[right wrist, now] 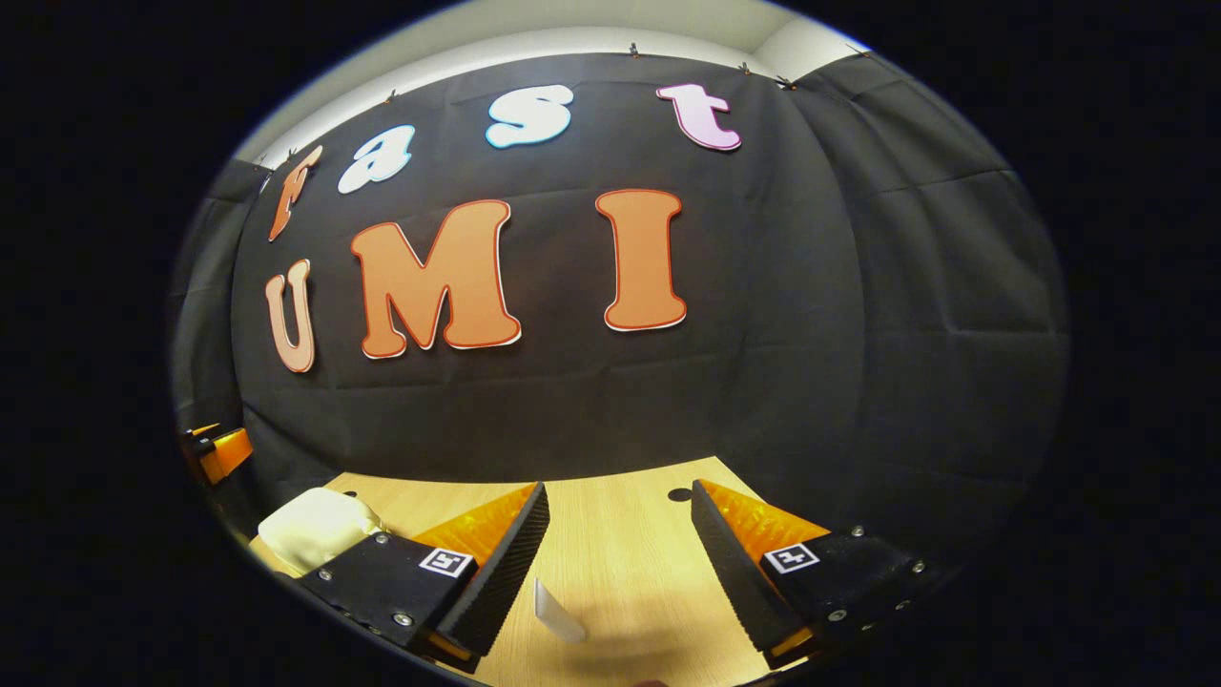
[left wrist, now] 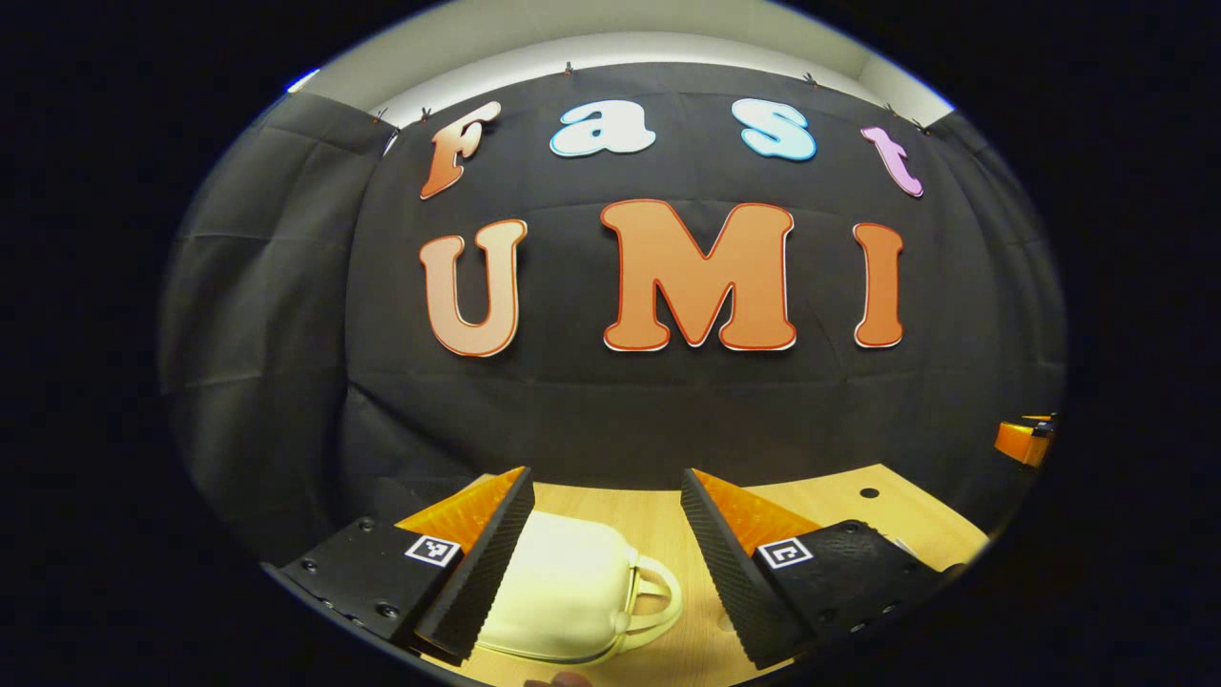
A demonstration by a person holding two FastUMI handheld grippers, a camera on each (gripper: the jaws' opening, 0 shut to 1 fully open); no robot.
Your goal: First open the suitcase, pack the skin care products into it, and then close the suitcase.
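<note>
Below my left gripper (left wrist: 605, 563), whose fingers are spread wide and hold nothing, I see the cream suitcase (left wrist: 563, 596) lying closed on the wooden table (left wrist: 820, 496), its handle (left wrist: 653, 596) turned toward the right finger. At the far right edge of the left gripper view, part of the other gripper shows. Over in the right gripper view, the suitcase (right wrist: 315, 530) sits at the far left of the table (right wrist: 620, 534). My right gripper (right wrist: 620, 572) hangs with fingers spread apart, and a small white item (right wrist: 558, 611), too unclear to name, lies between them.
</note>
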